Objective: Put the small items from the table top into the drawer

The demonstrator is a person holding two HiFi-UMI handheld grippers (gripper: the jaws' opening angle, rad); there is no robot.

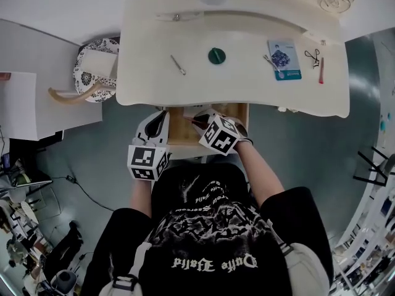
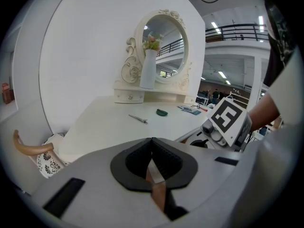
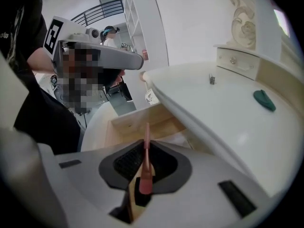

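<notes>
The wooden drawer [image 1: 181, 128] stands pulled out under the white table's [image 1: 142, 85] front edge. My right gripper [image 1: 197, 122] hangs over it, shut on a thin pink stick [image 3: 147, 137] that points into the drawer [image 3: 135, 123]. To its left, my left gripper [image 1: 162, 119] is at the drawer's left part; its jaws [image 2: 152, 144] meet with nothing between them. On the table top lie a metal clip [image 1: 178, 65], a green round lid [image 1: 216, 56], a blue packet [image 1: 284, 59], a small black tool [image 1: 313, 57] and a red stick [image 1: 321, 70].
A patterned stool [image 1: 92, 73] stands left of the table. At the table's back are an ornate mirror [image 2: 164, 44], a white vase [image 2: 147, 69] and a small drawer box [image 2: 128, 97]. The table's overhanging edge [image 3: 190, 122] runs close above the drawer.
</notes>
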